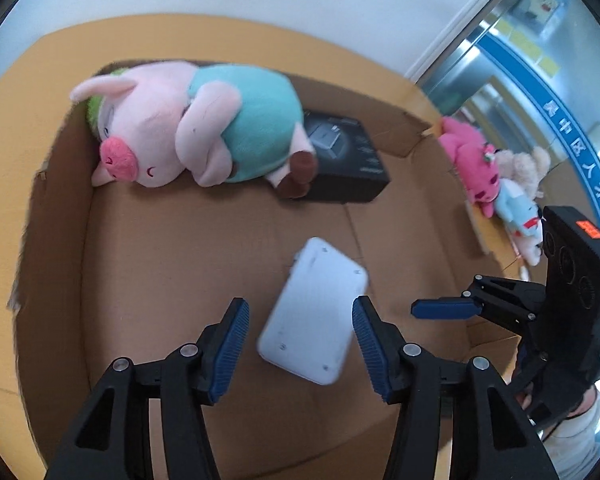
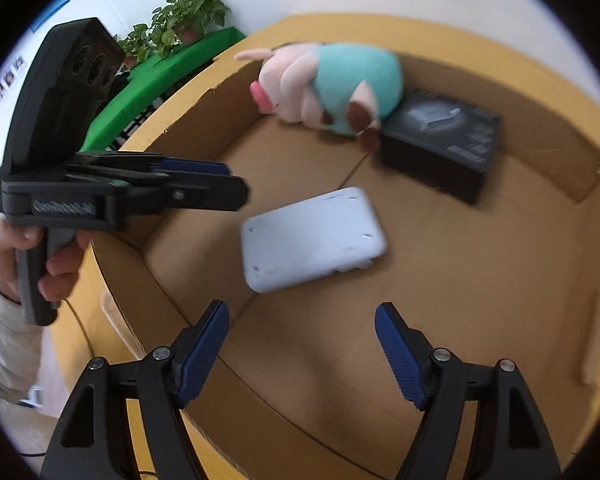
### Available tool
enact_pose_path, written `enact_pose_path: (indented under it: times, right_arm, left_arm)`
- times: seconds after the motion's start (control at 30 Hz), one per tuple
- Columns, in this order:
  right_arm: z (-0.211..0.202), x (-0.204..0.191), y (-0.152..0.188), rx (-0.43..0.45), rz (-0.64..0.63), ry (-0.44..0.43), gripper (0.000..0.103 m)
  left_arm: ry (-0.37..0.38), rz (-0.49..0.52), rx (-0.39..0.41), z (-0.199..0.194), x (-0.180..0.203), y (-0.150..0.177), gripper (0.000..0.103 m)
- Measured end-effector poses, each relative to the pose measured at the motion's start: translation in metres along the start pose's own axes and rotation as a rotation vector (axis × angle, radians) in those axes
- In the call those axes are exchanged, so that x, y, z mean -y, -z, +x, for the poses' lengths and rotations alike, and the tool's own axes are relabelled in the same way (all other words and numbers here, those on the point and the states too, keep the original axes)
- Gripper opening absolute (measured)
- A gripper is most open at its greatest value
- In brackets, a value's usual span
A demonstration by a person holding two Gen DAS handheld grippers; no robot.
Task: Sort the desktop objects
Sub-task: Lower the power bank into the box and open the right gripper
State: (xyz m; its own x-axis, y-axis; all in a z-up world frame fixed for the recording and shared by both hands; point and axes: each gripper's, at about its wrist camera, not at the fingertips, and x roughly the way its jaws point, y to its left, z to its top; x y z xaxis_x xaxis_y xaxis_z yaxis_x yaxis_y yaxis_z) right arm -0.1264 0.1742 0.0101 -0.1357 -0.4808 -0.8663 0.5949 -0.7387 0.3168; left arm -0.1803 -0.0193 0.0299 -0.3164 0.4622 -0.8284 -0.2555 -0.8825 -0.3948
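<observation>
A white flat device (image 1: 314, 312) (image 2: 312, 240), blurred, is low over or on the floor of a big cardboard box (image 1: 52, 240) (image 2: 540, 280); I cannot tell which. My left gripper (image 1: 300, 304) hangs open above it, and its pads do not touch it. In the right wrist view the left gripper (image 2: 204, 172) is side-on over the box's left wall, held by a hand (image 2: 4, 256). My right gripper (image 2: 302, 308) is open and empty above the box's near wall; in the left wrist view the right gripper (image 1: 444, 308) is at the right.
A pink plush pig in a teal shirt (image 1: 188, 128) (image 2: 324, 80) lies at the back of the box, its feet against a black carton (image 1: 348, 164) (image 2: 444, 140). Pink and pale plush toys (image 1: 476, 164) lie outside the box. Potted plants (image 2: 188, 12) stand beyond it.
</observation>
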Motion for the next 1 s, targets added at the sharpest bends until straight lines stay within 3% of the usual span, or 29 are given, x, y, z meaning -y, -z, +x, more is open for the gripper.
enact_pose_path:
  times: [0.1, 0.23, 0.47, 0.63, 0.8, 0.93, 1.0]
  right_arm:
    - [0.025, 0.009, -0.015, -0.063, 0.077, -0.064, 0.075]
    - [0.046, 0.03, -0.023, -0.112, 0.184, -0.063, 0.076]
    - [0.056, 0.02, -0.021, -0.182, 0.149, -0.051, 0.079]
    - [0.057, 0.016, -0.018, -0.204, 0.137, -0.009, 0.086]
    - [0.049, 0.022, -0.003, -0.193, 0.147, 0.004, 0.087]
    - [0.035, 0.023, 0.001, -0.169, 0.12, 0.11, 0.087]
    - [0.034, 0.023, 0.0, -0.172, 0.131, 0.103, 0.087]
  left_arm:
    - [0.065, 0.005, -0.08, 0.024, -0.006, -0.01, 0.052]
    - [0.053, 0.027, -0.18, 0.054, -0.004, -0.01, 0.05]
    - [0.081, 0.049, -0.249, 0.062, 0.003, -0.007, 0.036]
    - [0.136, 0.032, -0.272, 0.059, 0.004, -0.005, 0.025]
    - [0.196, 0.001, -0.31, 0.063, 0.007, 0.0, 0.024]
    - [0.191, -0.063, -0.249, 0.058, -0.001, -0.008, 0.024]
    - [0.187, -0.077, -0.237, 0.056, -0.004, -0.011, 0.024]
